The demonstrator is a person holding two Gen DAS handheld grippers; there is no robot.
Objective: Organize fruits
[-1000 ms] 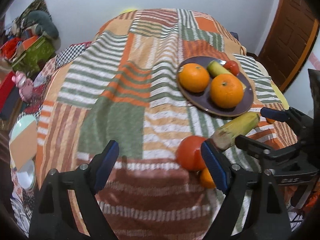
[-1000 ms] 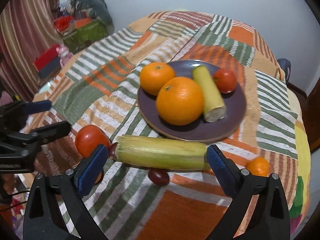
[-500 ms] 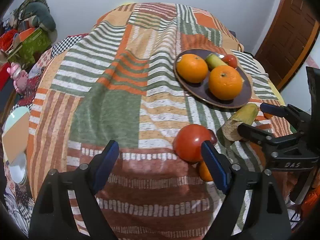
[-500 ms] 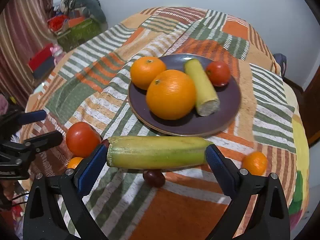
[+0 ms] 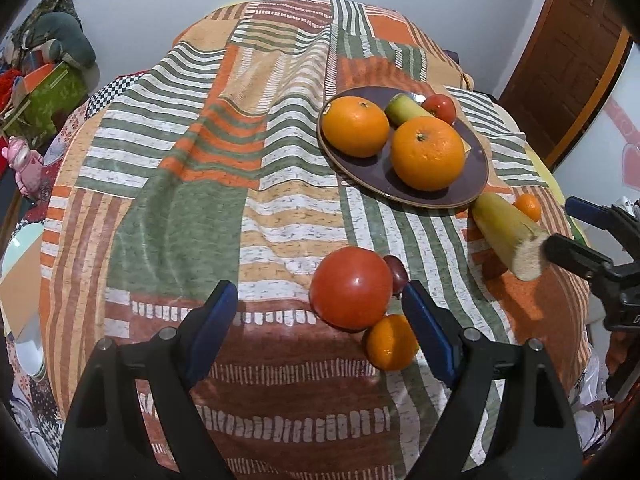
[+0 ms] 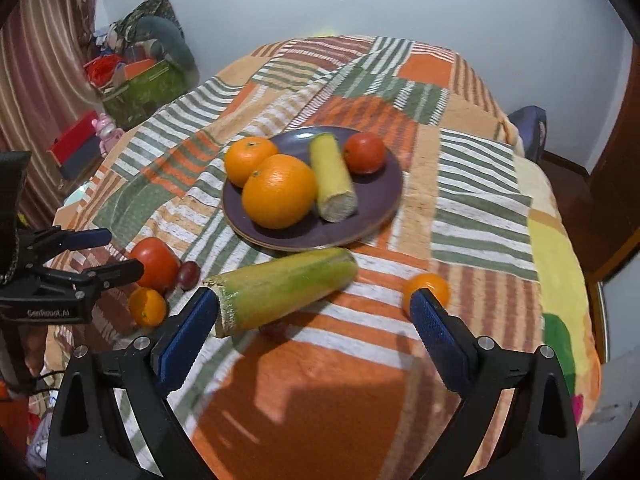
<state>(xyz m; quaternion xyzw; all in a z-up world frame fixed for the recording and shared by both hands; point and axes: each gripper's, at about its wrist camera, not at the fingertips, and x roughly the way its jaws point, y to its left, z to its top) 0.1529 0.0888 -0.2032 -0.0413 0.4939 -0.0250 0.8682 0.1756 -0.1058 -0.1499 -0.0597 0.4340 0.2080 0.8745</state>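
A purple plate [image 6: 372, 216] holds two oranges [image 6: 279, 196], a short green cane piece [image 6: 333, 176] and a small tomato [image 6: 365, 152]. A long green cane piece [image 6: 280, 290] lies on the cloth in front of the plate, its cut end touching the left finger of my open right gripper [image 6: 312, 324]. A big tomato [image 5: 351, 287], a small orange [image 5: 390, 342] and a dark grape [image 5: 397, 270] lie between the fingers of my open left gripper [image 5: 320, 328]. Another small orange [image 6: 426, 288] sits by the right gripper's right finger.
The striped patchwork cloth [image 5: 192, 184] covers a rounded table that drops off at all sides. Boxes and toys [image 6: 132, 80] stand on the floor at the far left. A wooden door [image 5: 560, 60] is at the right.
The right gripper has opened wider and drawn back; the long cane piece has left its jaws and lies tilted on the cloth. The left gripper has moved toward the big tomato.
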